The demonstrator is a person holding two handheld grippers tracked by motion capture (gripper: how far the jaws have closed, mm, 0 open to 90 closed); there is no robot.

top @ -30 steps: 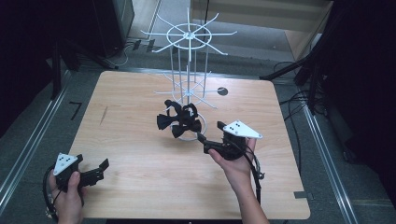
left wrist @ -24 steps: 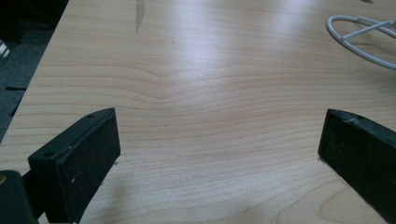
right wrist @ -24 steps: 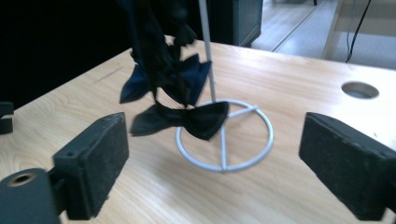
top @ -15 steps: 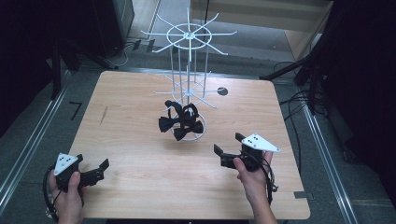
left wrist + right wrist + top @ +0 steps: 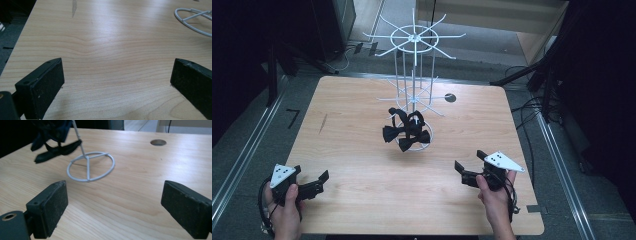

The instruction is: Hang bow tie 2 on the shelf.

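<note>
Black fabric bow ties (image 5: 406,135) hang on the white wire rack (image 5: 413,75); both hand-held grippers spread, empty.

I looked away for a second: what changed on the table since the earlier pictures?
The right gripper pulled back from the bow ties on the white wire rack toward the table's near edge, its jaws just opening further, nothing between them. The left gripper, rack and bow ties stayed put.
</note>
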